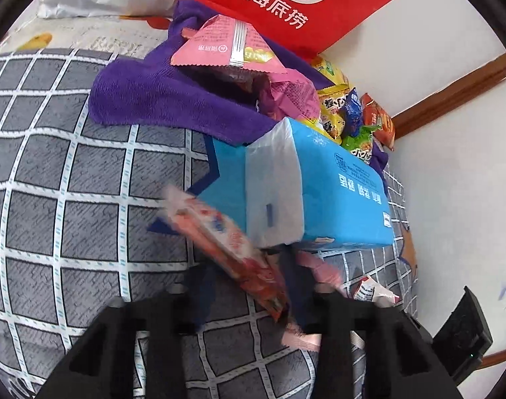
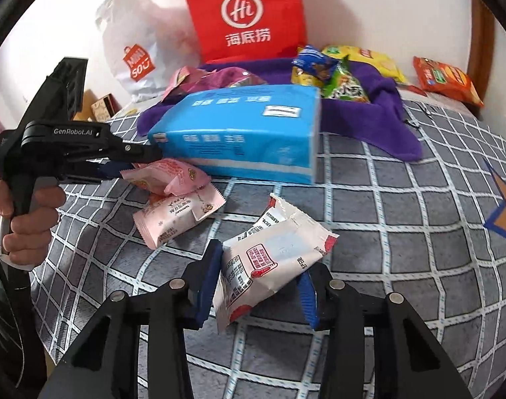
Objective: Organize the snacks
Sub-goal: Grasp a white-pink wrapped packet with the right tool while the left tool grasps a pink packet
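Note:
My left gripper (image 1: 253,291) holds a pink-and-red snack packet (image 1: 226,249) edge-on between its jaws, blurred, just in front of the blue tissue pack (image 1: 319,193). In the right wrist view the left gripper (image 2: 136,163) grips that pink packet (image 2: 166,174) beside the blue tissue pack (image 2: 243,133). My right gripper (image 2: 256,282) has its jaws around a white-and-red snack packet (image 2: 269,259) on the checked bedspread (image 2: 402,232). Another pink packet (image 2: 176,216) lies flat on the bed between the two.
A purple cloth (image 2: 369,116) holds several snack bags (image 2: 336,73) behind the tissue pack. A red Haidilao bag (image 2: 246,16) and a white Miniso bag (image 2: 136,50) lean on the wall. An orange snack bag (image 2: 447,79) lies at the far right.

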